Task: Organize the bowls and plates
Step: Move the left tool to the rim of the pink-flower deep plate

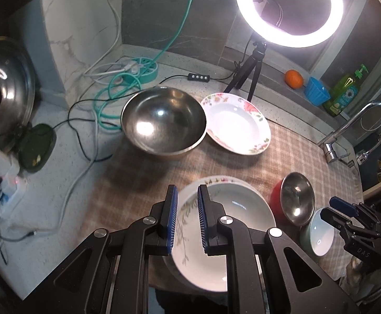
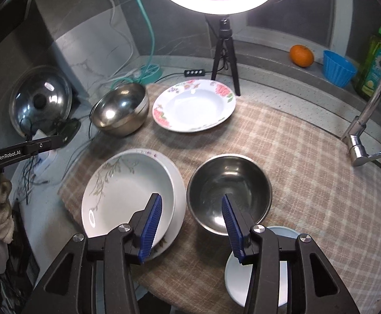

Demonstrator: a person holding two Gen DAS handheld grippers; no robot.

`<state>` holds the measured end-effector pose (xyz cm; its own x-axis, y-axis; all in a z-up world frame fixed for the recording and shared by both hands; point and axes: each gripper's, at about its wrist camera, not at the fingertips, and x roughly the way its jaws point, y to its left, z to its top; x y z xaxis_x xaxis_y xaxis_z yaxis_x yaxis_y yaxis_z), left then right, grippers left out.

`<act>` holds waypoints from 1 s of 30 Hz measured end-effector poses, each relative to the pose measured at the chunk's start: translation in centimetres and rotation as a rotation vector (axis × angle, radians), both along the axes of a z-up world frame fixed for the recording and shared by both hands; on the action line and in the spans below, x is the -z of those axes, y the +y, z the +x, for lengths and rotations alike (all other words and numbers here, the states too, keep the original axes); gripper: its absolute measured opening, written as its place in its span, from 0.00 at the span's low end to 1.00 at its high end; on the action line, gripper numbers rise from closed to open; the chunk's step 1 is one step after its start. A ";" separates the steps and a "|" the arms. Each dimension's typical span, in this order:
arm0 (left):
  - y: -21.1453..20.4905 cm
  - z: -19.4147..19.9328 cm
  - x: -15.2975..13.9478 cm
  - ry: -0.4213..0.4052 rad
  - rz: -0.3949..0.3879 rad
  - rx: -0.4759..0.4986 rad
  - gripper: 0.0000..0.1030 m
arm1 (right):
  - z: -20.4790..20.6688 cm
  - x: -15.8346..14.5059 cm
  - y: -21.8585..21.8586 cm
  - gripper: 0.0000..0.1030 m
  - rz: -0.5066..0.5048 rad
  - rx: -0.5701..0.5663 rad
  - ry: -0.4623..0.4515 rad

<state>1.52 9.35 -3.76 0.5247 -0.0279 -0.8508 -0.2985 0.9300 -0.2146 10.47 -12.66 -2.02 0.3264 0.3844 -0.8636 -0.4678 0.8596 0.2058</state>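
Note:
A white leaf-patterned plate [image 1: 232, 225] [image 2: 127, 193] lies on top of another plate at the near edge of the checked mat. My left gripper [image 1: 188, 198] hovers open over its left rim, holding nothing. My right gripper [image 2: 191, 204] is wide open and empty, its fingers straddling the gap between the plates and a small steel bowl [image 2: 228, 188] [image 1: 296, 198], which sits in a red bowl [image 1: 275, 196]. A small white bowl [image 2: 256, 269] [image 1: 320, 233] is near the right gripper. A large steel bowl [image 1: 164, 123] [image 2: 121, 108] and a flowered plate [image 1: 236, 123] [image 2: 194, 106] sit further back.
A ring light on a tripod [image 1: 253, 62] [image 2: 224, 52] stands behind the mat [image 2: 308, 178]. Cables and a teal power strip [image 1: 140, 70] lie at the back left, a pot lid [image 1: 4, 89] at left. A faucet [image 2: 365, 120], orange [image 2: 301, 55], blue cup [image 2: 338, 68] and soap bottle [image 2: 373, 60] are at right.

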 end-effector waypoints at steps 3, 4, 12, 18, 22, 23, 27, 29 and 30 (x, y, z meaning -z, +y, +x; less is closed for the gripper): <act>1.2 1.5 -0.2 0.005 -0.009 0.047 0.13 | 0.9 -0.3 0.5 0.42 0.022 0.039 0.021; 1.6 2.2 -0.2 0.010 -0.015 0.070 0.14 | 1.2 -0.4 0.7 0.42 0.026 0.052 0.026; 4.4 7.7 -0.4 0.039 -0.059 0.216 0.14 | 3.5 -0.7 1.7 0.42 0.100 0.204 0.095; 5.5 12.7 0.1 0.063 -0.058 0.311 0.14 | 5.4 -0.6 2.5 0.42 0.145 0.310 0.127; 5.3 16.0 1.1 0.083 -0.058 0.375 0.14 | 7.0 0.1 2.8 0.42 0.147 0.386 0.141; 5.2 16.6 1.4 0.090 -0.061 0.389 0.14 | 7.4 0.3 2.7 0.42 0.149 0.402 0.145; 4.4 18.9 3.0 0.116 -0.068 0.428 0.14 | 9.1 1.3 2.6 0.42 0.152 0.464 0.161; 4.3 19.8 3.6 0.129 -0.085 0.431 0.14 | 9.8 1.9 2.7 0.42 0.151 0.486 0.170; 4.4 20.3 3.8 0.134 -0.092 0.432 0.14 | 10.1 2.2 2.6 0.42 0.147 0.493 0.173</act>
<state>21.77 13.71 -7.61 0.3338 -0.2982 -0.8943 0.0817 0.9542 -0.2877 20.54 -10.02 -4.21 0.3563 0.3428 -0.8692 0.0352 0.9247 0.3791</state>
